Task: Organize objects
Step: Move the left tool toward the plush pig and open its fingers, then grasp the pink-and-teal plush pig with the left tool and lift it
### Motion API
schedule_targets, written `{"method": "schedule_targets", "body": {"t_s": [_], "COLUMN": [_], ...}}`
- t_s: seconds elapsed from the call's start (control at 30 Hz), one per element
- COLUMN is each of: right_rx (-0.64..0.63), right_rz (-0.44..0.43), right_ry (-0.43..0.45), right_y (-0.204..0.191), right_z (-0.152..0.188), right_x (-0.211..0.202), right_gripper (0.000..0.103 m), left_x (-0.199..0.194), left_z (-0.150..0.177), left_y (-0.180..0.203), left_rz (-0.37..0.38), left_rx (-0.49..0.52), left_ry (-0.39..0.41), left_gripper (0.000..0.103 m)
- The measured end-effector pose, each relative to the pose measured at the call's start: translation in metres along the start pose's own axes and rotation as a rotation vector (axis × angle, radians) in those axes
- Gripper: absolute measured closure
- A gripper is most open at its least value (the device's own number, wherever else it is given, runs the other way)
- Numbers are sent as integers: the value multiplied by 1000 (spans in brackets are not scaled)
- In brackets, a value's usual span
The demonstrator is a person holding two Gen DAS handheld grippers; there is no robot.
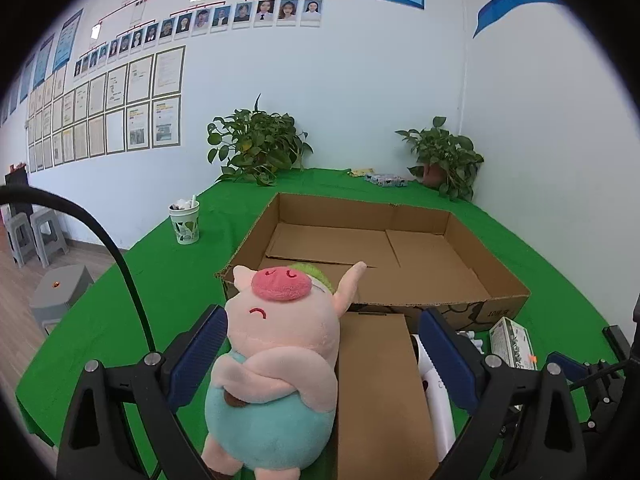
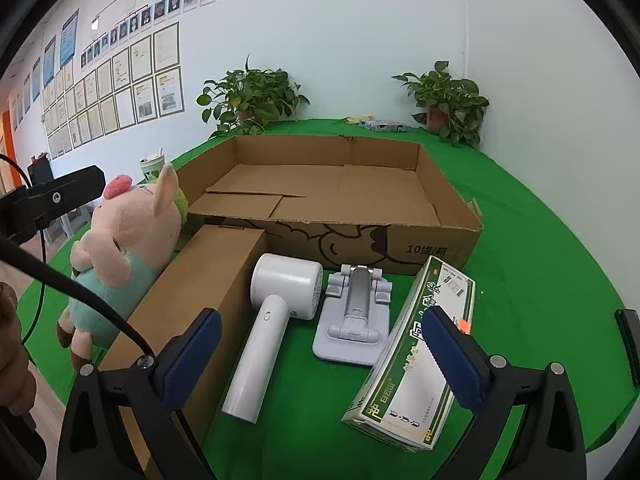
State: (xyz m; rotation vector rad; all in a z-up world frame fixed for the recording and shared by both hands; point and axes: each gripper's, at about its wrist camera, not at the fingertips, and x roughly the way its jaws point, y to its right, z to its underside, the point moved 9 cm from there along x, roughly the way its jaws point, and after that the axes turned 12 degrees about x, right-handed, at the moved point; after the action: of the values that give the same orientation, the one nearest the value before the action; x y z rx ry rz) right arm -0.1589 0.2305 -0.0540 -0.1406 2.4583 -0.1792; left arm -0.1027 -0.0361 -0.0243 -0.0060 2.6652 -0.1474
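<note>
A pink plush pig in a teal outfit leans against a long brown carton on the green cloth. My left gripper is open around the pig. Its left pad is close beside the pig and its right pad stands well apart from it. My right gripper is open above a white hair dryer, a grey folding stand and a green-and-white box, holding nothing. The pig shows at the left of the right wrist view. Behind these lies a wide, shallow cardboard box with nothing in it.
Two potted plants stand against the back wall with small packets between them. A paper cup sits near the table's left edge, and grey stools stand on the floor beyond it. A hand shows at the far left.
</note>
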Motion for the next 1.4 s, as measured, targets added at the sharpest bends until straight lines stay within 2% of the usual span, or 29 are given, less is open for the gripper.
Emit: {"method": "schedule_targets", "body": {"t_s": [0.33, 0.67, 0.87, 0.93, 1.0, 1.07, 1.17, 1.27, 1.3, 1.33, 1.4], "right_rx": [26, 1, -72, -101, -125, -143, -169, -185, -184, -181, -164], "right_rz": [-1, 11, 25, 6, -55, -176, -428, -695, -743, -748, -694], "right_ry": [-33, -45, -25, -13, -7, -7, -31, -134, -177, -214, -274], "right_y": [1, -3, -21, -32, -49, -73, -113, -144, -149, -155, -155], "right_z": [4, 3, -9, -17, -26, -37, -46, -39, -35, -27, -18], "right_x": [6, 3, -3, -7, -16, -32, -62, -78, -74, -69, -47], "right_gripper": [2, 2, 2, 2, 2, 2, 2, 1, 1, 1, 1], "left_x": [7, 2, -10, -11, -9, -4, 11, 29, 36, 42, 49], "left_z": [14, 20, 25, 29, 37, 43, 52, 62, 67, 72, 79], "left_y": [-9, -19, -52, -71, -87, -95, -102, -96, -93, -87, -75], "left_rz": [27, 31, -10, -13, 2, 43, 159, 297, 324, 356, 429], "left_rx": [-21, -39, -84, -119, -156, -187, -248, -297, -300, -286, -279], "left_ry": [-61, -69, -48, -61, -92, -115, -152, -196, -217, -240, -261], "left_gripper": [7, 7, 7, 7, 7, 7, 7, 7, 7, 7, 7]}}
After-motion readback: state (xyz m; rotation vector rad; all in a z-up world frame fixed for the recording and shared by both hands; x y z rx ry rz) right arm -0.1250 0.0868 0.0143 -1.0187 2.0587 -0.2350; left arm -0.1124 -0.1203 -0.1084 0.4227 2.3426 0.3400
